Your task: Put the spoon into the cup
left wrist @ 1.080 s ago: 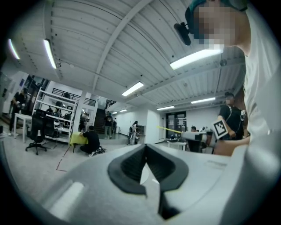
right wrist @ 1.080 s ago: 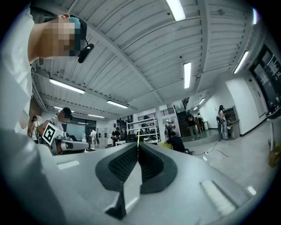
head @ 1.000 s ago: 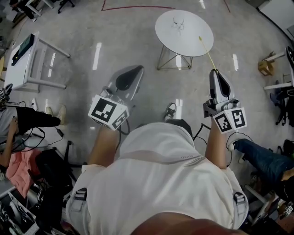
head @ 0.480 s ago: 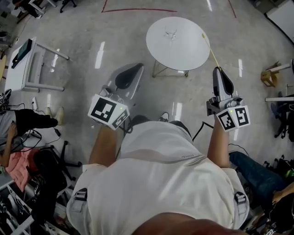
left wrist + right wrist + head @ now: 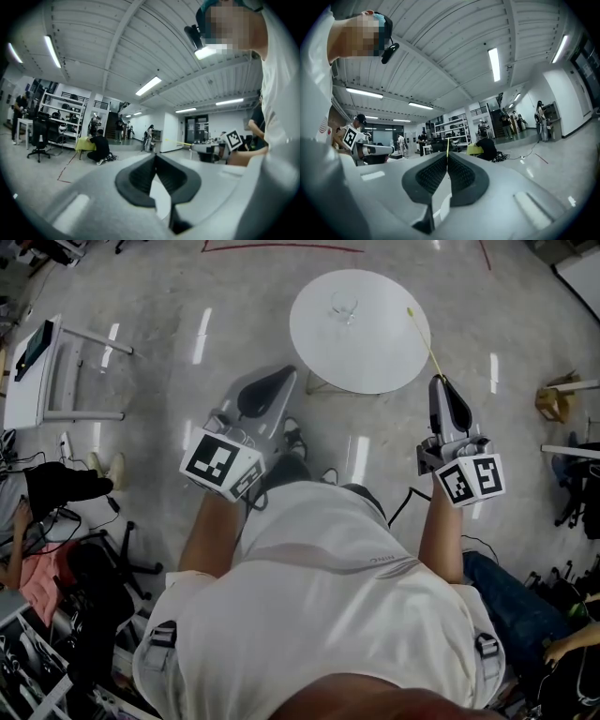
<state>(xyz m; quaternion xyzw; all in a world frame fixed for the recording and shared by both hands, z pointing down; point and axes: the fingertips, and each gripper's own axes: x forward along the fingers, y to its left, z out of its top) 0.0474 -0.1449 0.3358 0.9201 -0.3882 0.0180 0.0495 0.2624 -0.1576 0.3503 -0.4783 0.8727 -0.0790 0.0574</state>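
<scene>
Polished concrete floor [image 5: 169, 306] fills most of the head view, with desks, cables and seated people at its edges. Against it, the round white table [image 5: 375, 357] now sits lower and nearer to my two grippers than it did a second ago, when it stood further off towards the top right. I read that as the walk-up nearly finished, with the work about to come within reach, though nothing has been placed yet.

Both grippers have travelled forward together and point level. The left gripper [image 5: 284, 377] comes up just short of the table's near-left rim. Its own view shows the dark pads meeting at the tip with nothing between them, so it is closed and empty.

The right gripper [image 5: 439, 382] is clamped tight on the spoon [image 5: 424, 338]. It is a thin yellow stick that runs up from the jaw tips and now crosses the table's right edge in the head view. Its bowl end is too small for me to make out.

Across the tabletop stands the clear cup [image 5: 344, 307], upright and well apart from the spoon's tip. My next job is therefore to carry that tip across and lower it in.
</scene>
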